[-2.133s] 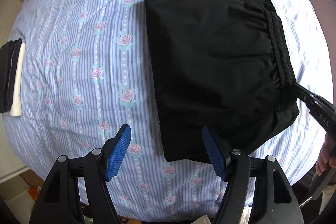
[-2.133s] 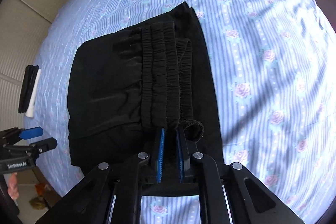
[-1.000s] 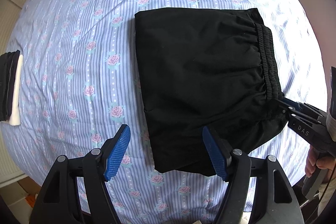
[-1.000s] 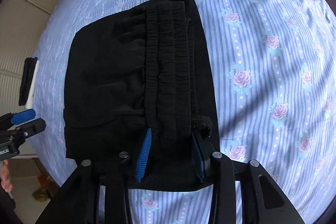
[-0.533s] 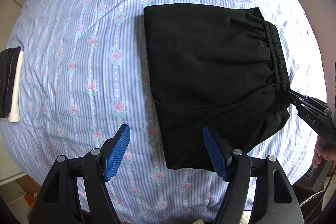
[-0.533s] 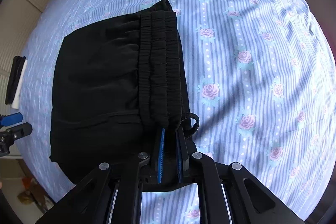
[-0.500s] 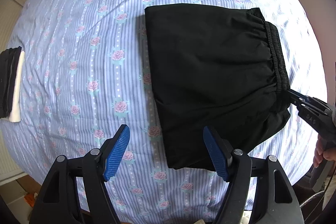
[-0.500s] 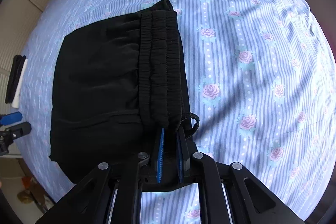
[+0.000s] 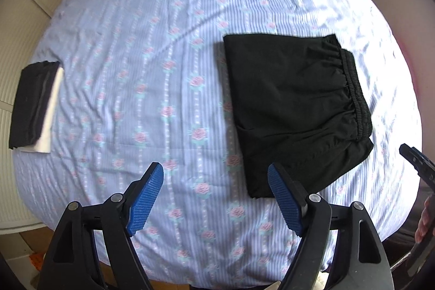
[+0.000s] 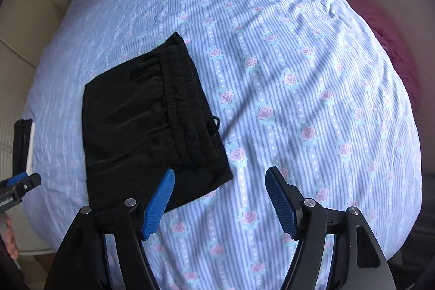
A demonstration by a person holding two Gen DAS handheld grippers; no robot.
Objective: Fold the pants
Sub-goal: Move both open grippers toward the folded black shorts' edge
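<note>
The black pants (image 9: 293, 105) lie folded into a compact rectangle on the bed, elastic waistband on top at the right side. They also show in the right wrist view (image 10: 146, 124), with a small drawstring loop (image 10: 214, 122) at the waistband edge. My left gripper (image 9: 214, 197) is open and empty, above the sheet just left of the pants' near corner. My right gripper (image 10: 220, 197) is open and empty, pulled back from the pants' near right corner. Its tip shows in the left wrist view (image 9: 416, 162).
The bed is covered by a blue striped sheet with pink roses (image 9: 152, 50). A small stack of folded black and white cloth (image 9: 34, 105) lies at the bed's left edge; it also shows in the right wrist view (image 10: 23, 146). Beige wall panels border the bed.
My right gripper has opened, let go of the waistband and drawn back from the pants. Both grippers have risen and pulled away. The pants stay flat.
</note>
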